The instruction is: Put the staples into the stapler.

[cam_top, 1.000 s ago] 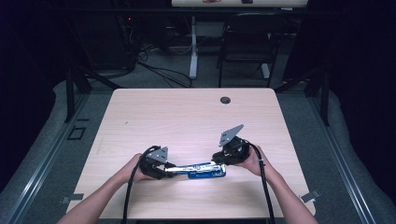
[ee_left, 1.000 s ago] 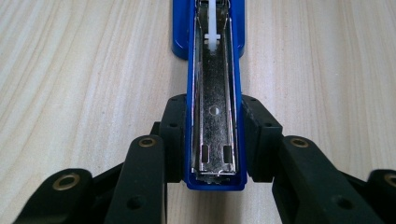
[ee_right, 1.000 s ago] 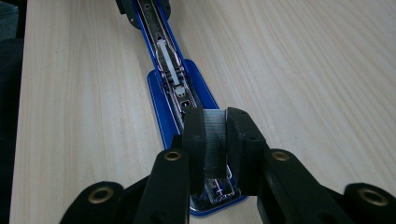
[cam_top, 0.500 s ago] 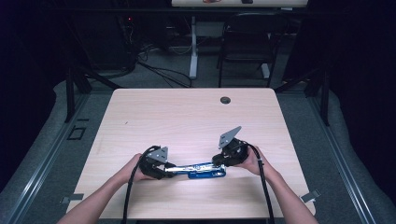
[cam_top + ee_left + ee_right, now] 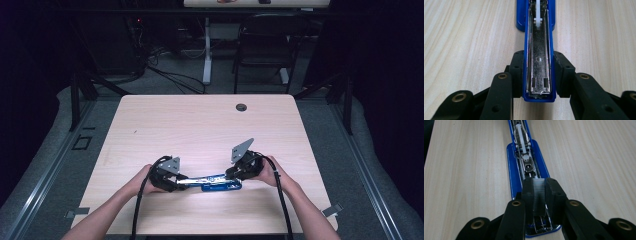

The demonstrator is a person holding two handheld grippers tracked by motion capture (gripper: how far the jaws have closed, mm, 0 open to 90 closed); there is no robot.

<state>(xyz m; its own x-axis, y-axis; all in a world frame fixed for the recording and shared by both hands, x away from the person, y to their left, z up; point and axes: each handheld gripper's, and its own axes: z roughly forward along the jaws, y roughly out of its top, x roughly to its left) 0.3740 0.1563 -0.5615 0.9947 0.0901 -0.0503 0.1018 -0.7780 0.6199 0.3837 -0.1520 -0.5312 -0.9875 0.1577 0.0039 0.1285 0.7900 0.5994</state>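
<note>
Left claw [image 5: 537, 82] clamps stapler [image 5: 537, 50] lid, right claw [image 5: 539, 192] pinches staples [image 5: 539, 195] above tray.

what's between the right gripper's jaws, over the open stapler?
A strip of staples, pinched between the right gripper pads above the blue stapler's open metal channel. The right gripper view shows this; in the high view it is too small to tell.

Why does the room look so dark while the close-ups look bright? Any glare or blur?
High view: table lit, surroundings nearly black, stapler small and soft. Left gripper view: glare on the stapler's metal channel, nearest claw parts blurred. Right gripper view: staple strip slightly blurred.
</note>
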